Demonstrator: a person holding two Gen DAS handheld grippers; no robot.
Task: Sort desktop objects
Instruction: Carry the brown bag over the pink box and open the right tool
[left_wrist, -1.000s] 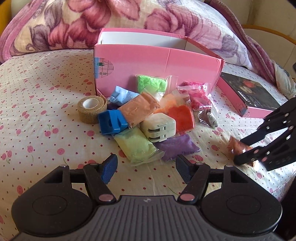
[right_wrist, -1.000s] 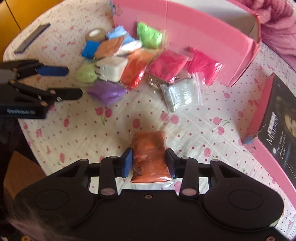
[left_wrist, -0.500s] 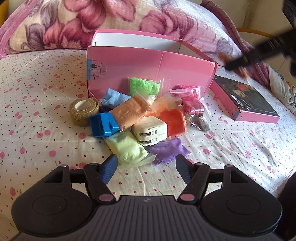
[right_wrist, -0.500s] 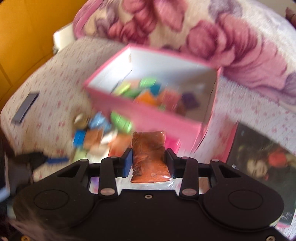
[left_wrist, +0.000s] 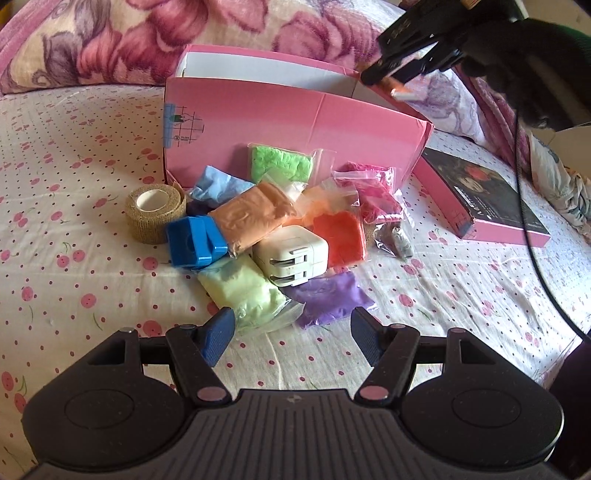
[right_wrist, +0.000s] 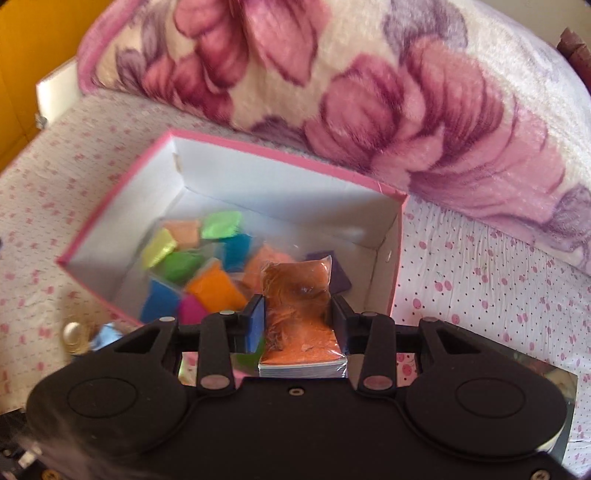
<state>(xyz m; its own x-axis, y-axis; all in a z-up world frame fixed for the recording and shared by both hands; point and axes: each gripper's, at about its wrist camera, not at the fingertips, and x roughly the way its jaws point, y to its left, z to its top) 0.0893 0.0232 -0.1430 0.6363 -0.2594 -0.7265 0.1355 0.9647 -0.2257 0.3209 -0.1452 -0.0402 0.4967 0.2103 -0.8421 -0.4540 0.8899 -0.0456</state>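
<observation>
A pink box stands open on the bed, with several coloured clay bags inside. In front of it lies a heap of bags, a white charger, a blue block and a tan tape roll. My right gripper is shut on a brown-orange clay bag and hangs over the box's right end; from the left wrist view that gripper shows above the box's far right corner. My left gripper stands open and empty, just short of the pale green bag and the purple bag.
A pink-edged box lid with a dark picture lies right of the box. A flowered blanket is piled behind it. The dotted bedsheet stretches left of the heap.
My right gripper has lifted the brown-orange bag off the sheet and carried it up over the open box. The left gripper has stayed put.
</observation>
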